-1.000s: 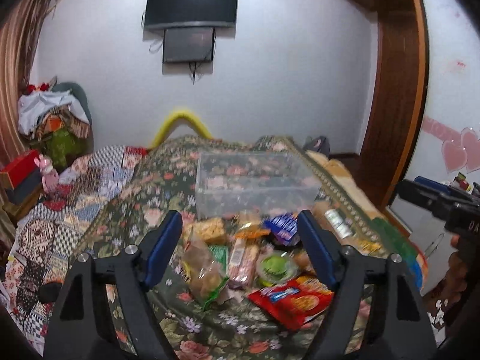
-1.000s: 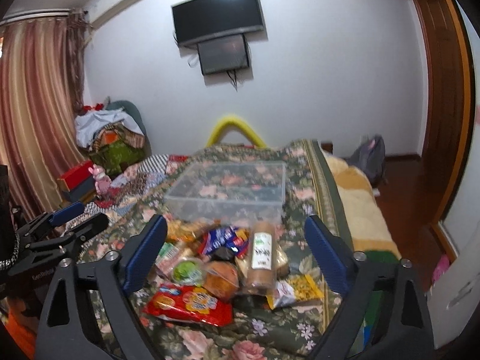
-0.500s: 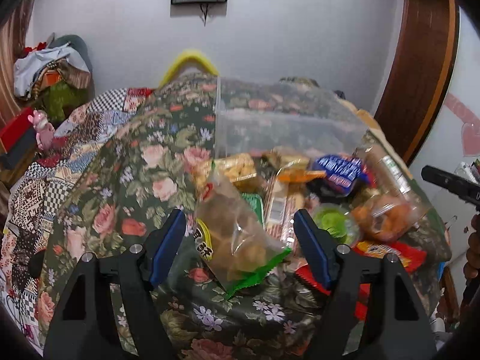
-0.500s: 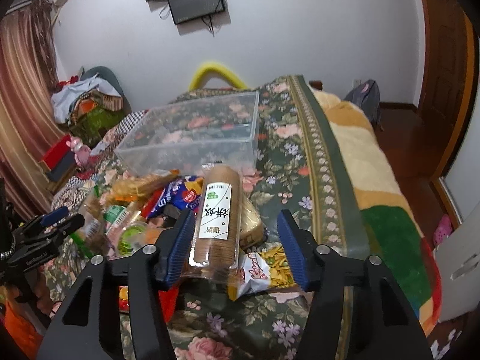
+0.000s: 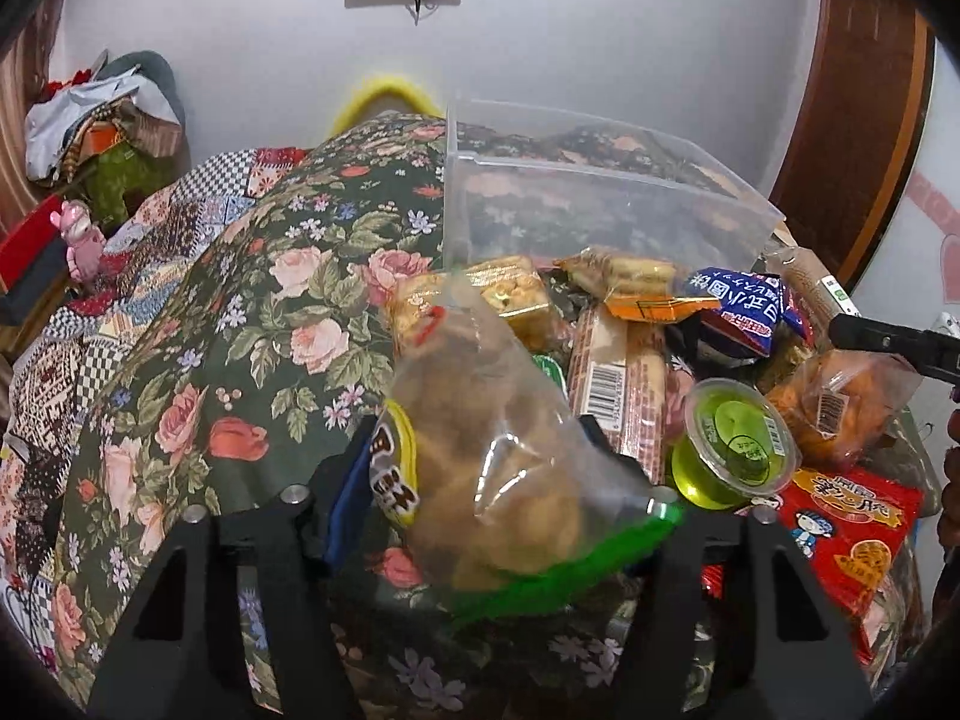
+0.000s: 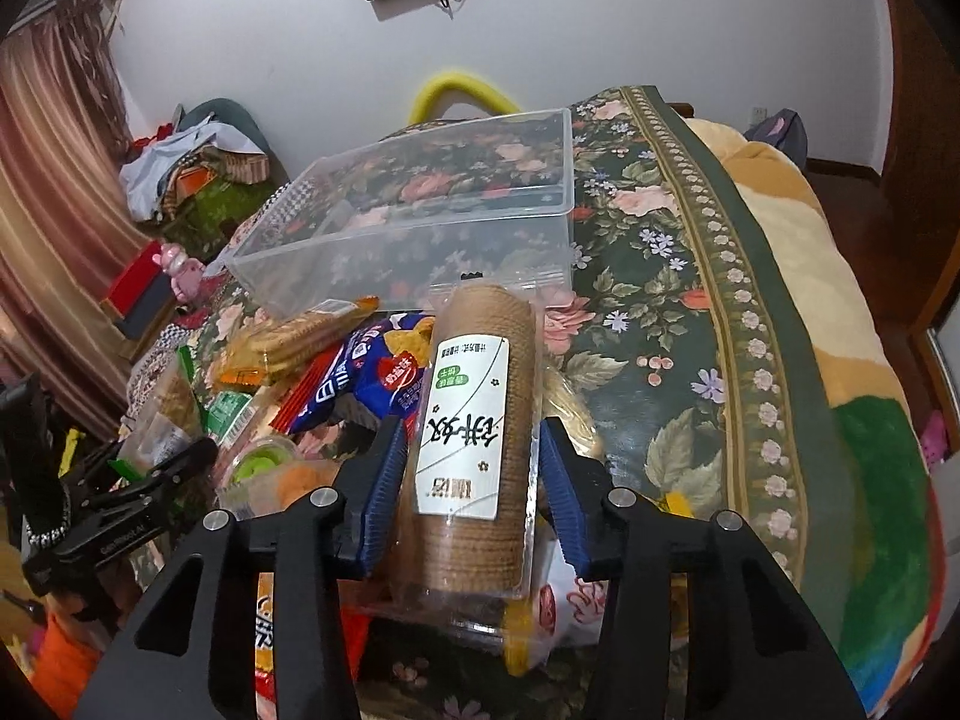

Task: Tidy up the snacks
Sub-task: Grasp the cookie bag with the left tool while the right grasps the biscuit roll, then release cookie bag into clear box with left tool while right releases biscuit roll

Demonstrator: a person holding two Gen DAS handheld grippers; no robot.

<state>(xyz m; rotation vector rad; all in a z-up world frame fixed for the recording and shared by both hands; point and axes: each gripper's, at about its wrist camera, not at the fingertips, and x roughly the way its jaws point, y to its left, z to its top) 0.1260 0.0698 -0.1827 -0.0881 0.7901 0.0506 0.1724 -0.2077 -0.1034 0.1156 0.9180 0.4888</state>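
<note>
My left gripper has its fingers around a clear bag of brown puffs with a green bottom edge; the pads touch its sides. My right gripper is closed on a clear tube of round brown biscuits with a white label. An empty clear plastic bin stands behind the snack pile, and shows in the right wrist view too. The pile holds a green jelly cup, a blue packet, a red packet and cracker packs.
The snacks lie on a bed with a dark floral cover. A yellow blanket runs along the bed's right side. Clothes and boxes are piled at the far left. A wooden door stands at the right.
Both grippers moved forward and down into the pile and closed: the left around the bag of puffs, the right onto the biscuit tube.
</note>
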